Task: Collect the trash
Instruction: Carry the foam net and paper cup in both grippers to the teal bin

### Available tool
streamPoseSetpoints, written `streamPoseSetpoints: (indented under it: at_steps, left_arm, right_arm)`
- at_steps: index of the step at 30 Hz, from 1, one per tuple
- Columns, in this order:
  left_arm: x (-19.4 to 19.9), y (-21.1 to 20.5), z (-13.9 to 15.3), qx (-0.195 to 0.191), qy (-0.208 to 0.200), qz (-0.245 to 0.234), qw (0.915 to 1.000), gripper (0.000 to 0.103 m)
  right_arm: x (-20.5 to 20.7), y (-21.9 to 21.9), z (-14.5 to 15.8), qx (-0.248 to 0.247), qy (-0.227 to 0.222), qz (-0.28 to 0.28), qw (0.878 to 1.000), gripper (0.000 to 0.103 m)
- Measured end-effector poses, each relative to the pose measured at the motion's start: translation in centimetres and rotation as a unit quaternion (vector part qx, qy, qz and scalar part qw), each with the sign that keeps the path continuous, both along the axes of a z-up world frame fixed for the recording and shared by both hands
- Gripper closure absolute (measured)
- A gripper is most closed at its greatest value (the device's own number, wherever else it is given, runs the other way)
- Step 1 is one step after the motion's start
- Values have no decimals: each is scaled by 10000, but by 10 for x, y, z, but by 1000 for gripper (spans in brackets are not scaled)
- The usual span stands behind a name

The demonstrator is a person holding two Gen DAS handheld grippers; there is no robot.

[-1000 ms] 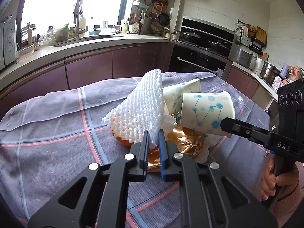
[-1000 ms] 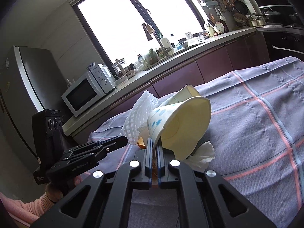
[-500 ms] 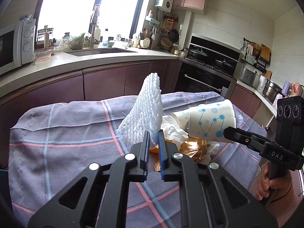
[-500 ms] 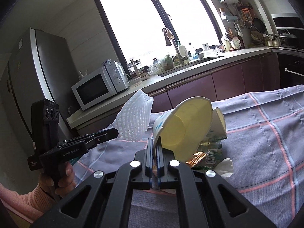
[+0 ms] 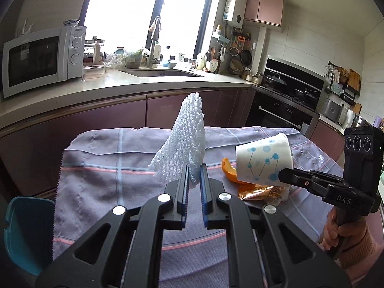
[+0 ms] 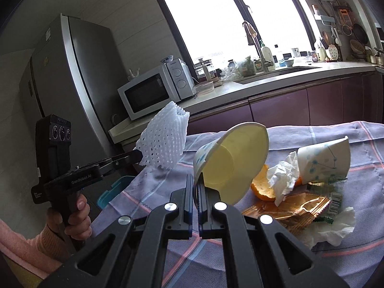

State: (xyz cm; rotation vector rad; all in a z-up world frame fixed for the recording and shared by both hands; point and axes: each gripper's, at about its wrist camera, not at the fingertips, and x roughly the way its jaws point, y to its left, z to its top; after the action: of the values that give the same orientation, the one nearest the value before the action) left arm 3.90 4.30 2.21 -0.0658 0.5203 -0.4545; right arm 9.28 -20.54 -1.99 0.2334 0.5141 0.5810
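Trash lies in a small heap on the checked cloth (image 6: 360, 144) that covers the table: a crumpled tissue (image 6: 283, 177), orange peel (image 6: 262, 187), a coppery foil wrapper (image 6: 295, 210), and a second paper cup (image 6: 324, 159) on its side at about three o'clock in the right wrist view. Two pieces are already off the cloth. The left gripper (image 5: 194, 180) has its jaws pressed together on the lower corner of a white foam net sleeve (image 5: 184, 148), which stands up above the fingers toward twelve o'clock. The right gripper (image 6: 195, 187) has its jaws clamped on the rim of a paper cup (image 6: 230, 160) with blue dots, the cup tilted with its pale inside facing the camera. In the left wrist view that cup (image 5: 264, 160) hangs at about three o'clock, above the peel and foil. A teal bin (image 5: 24, 232) shows at the table's edge near eight o'clock. A hand (image 6: 72, 218) in a pink sleeve grips the left tool's handle.
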Motion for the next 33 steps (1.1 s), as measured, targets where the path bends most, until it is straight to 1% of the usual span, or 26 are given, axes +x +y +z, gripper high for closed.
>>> streamPoseSetpoints:
  at_steps: [6,11,18,22,26,33]
  left_arm:
    - [-18,44,5,170,-75,517,9985,94]
    - [-29,88,6,214,-71,1042,9943,94]
    - [-43,153,2,245,31,1858,9823,94]
    - [-50,185,-5,245,140,2221,9746,94]
    - [-52,210,-18,249,295,2455,9686,94]
    - [-44,236,-45,239,647,2735,9594,94]
  right_arm:
    - [14,50,3,-97,20,684,9976,101]
    - [24,98,7,-230,16,1300,9912,101]
    - [34,161,12,-398,45,2032,9783,101]
    - [40,194,14,-489,88,2367,9703,101]
    - [46,226,12,-552,154,2664,9622,101]
    - [64,281,2,-735,387,3005,9502,101]
